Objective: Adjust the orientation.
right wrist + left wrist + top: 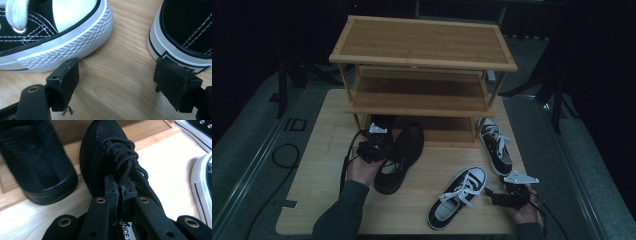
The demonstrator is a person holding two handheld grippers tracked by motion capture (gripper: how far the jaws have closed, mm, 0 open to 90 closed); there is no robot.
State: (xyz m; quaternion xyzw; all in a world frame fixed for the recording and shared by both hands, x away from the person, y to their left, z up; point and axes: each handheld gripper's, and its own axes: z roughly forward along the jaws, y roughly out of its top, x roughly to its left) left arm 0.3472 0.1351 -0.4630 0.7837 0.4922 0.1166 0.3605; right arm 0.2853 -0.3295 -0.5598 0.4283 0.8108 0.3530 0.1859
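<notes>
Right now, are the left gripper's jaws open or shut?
Shut: the left gripper jaws pinch the black shoe at its laces.

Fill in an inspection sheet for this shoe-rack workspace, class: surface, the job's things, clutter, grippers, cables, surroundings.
Surface: light wooden table, bare at its near left.
Job's things: black mesh shoe lying by the wooden rack; second black shoe on the rack's bottom shelf.
Clutter: two black-and-white sneakers, one near, one by the rack's right leg.
Grippers: left gripper shut on the black mesh shoe's tongue or laces; right gripper open, holding nothing, between the sneakers.
Cables: black cable trailing from the left gripper.
Surroundings: dark room, grey floor, black stands.
</notes>
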